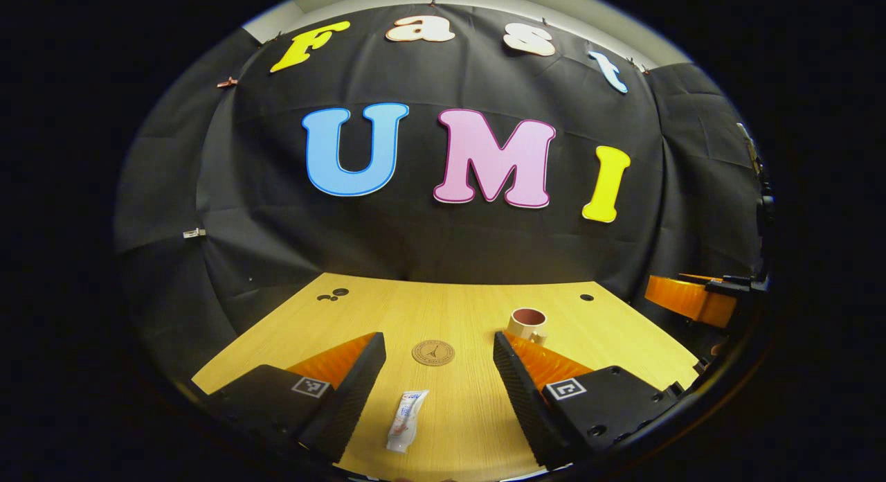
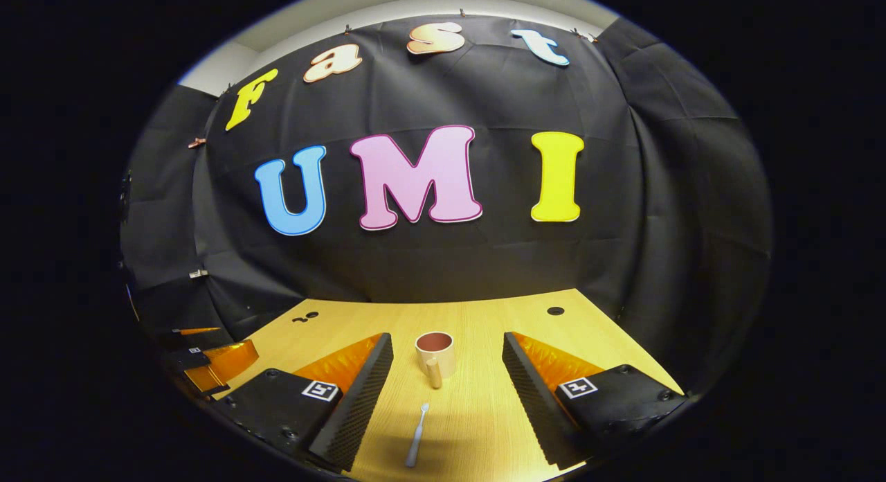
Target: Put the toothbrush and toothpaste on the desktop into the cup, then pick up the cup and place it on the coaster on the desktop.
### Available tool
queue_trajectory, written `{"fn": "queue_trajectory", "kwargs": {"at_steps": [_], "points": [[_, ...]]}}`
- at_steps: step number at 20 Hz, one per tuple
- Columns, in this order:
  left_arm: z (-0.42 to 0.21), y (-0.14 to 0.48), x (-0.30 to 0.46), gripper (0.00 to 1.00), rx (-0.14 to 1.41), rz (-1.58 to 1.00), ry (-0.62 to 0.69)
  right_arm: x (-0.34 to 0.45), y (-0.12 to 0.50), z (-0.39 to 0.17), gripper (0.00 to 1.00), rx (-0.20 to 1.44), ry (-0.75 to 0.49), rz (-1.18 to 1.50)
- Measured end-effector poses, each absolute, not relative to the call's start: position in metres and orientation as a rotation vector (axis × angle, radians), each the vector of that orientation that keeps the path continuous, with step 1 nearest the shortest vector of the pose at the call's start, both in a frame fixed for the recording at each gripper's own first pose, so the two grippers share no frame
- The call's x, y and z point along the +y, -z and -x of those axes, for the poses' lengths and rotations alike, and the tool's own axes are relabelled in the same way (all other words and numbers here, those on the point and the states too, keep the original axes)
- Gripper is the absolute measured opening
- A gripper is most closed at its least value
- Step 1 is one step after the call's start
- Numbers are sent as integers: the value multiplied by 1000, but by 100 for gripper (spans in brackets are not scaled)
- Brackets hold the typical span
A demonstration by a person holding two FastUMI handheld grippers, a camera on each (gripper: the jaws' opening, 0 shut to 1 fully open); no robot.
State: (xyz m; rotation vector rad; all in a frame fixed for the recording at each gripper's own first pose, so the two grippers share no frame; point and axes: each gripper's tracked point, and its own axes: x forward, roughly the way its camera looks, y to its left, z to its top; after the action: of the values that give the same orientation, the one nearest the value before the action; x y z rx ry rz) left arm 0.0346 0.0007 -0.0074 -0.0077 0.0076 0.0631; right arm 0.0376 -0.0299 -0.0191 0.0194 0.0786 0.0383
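Black cloth hangs behind a pale wooden desk (image 1: 457, 309), and everything the job needs lies spread on that wood, nothing yet gathered.

Both grippers hover low over the near edge with their jaws spread wide and nothing between them. The left gripper (image 1: 437, 381) is lined up over its own target, and the right gripper (image 2: 446, 381) likewise, which looks to me like each hand has been given one item to fetch. The right gripper also shows at the far right edge of the left gripper view.

A cup (image 2: 435, 352) stands upright toward the middle of the desk, mouth open and bare inside, its handle turned toward the right gripper. Standing there, it is within reach of either hand, a sensible drop point.

A round coaster (image 1: 433, 352) lies flat, left of the cup and well apart from it, with nothing on it.

Toothpaste (image 1: 407, 421), a small tube, lies flat between the left gripper's fingers, pointing away from it.

A toothbrush (image 2: 417, 435) lies flat between the right gripper's fingers, head toward the cup, so a straight descent should catch its handle.
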Motion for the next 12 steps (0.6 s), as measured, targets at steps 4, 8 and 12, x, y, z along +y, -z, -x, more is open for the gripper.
{"fn": "queue_trajectory", "kwargs": {"at_steps": [4,8,12], "points": [[-40,23,2,98,38,44,-81,-42,25,-44,98,99,-24,-55],[-48,35,10,97,77,59,-102,-42,36,-53,98,137,-35,-54],[-61,62,29,97,142,35,-135,-40,46,-64,98,182,-55,-88]]}}
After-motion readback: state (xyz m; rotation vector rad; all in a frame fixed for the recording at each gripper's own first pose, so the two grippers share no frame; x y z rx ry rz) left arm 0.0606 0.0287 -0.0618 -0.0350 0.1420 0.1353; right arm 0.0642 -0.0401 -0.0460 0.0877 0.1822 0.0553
